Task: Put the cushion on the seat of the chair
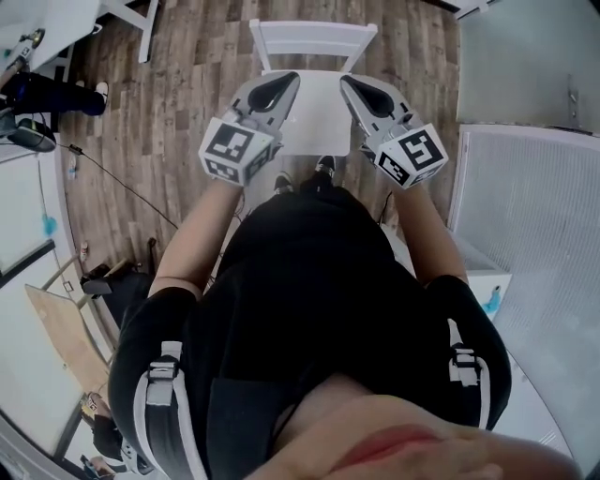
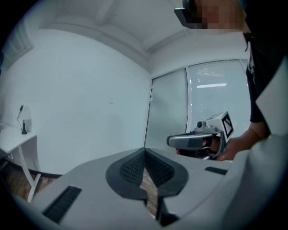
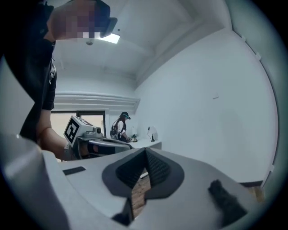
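Observation:
The white chair (image 1: 314, 42) stands on the wood floor straight ahead of me, its back at the far side. Its seat (image 1: 314, 122) shows as a pale square between my two grippers; I cannot tell a cushion apart from the seat. My left gripper (image 1: 281, 86) and right gripper (image 1: 361, 89) are raised side by side above the seat, both shut with nothing between the pads. In the left gripper view the shut left gripper (image 2: 145, 155) points at a white wall, with the right gripper (image 2: 193, 140) beside it. The right gripper view shows the same for the right gripper (image 3: 146, 155).
White table legs (image 1: 145, 28) stand at the back left. A black cable (image 1: 122, 183) runs over the floor on the left. White panels (image 1: 525, 187) are at the right. A person (image 3: 120, 127) works at a desk far back.

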Demonstrator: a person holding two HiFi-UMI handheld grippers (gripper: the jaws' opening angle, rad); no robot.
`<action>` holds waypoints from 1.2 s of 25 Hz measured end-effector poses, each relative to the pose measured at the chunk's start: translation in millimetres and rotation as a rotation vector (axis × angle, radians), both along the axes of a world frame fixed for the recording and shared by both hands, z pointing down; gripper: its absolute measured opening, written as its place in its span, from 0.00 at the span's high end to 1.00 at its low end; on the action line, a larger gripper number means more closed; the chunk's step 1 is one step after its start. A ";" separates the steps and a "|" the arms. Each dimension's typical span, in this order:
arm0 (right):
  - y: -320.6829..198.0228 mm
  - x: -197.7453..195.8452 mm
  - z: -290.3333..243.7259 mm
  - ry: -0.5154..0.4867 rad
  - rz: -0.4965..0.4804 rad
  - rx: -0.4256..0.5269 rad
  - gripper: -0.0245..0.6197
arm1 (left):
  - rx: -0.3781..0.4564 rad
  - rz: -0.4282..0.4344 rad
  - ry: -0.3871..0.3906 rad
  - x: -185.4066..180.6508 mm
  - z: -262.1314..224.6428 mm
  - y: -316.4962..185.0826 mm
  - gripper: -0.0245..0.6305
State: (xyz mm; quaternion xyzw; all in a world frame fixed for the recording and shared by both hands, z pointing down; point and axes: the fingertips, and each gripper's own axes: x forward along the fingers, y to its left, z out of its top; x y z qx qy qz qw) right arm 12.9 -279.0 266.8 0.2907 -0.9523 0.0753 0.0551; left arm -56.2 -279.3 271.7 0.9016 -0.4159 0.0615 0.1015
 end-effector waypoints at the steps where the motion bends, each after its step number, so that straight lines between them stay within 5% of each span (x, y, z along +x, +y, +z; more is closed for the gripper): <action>1: 0.1 -1.4 -8.9 0.002 0.000 0.027 0.94 | 0.028 0.004 -0.002 0.1 -11.0 -0.7 0.95; 7: 3.1 -7.7 -42.0 0.019 -0.010 0.131 0.94 | 0.152 0.018 -0.024 3.0 -50.4 -0.9 0.95; 30: -5.5 3.4 -58.1 0.010 0.042 0.160 0.94 | 0.171 0.037 -0.051 6.2 -60.2 1.3 0.95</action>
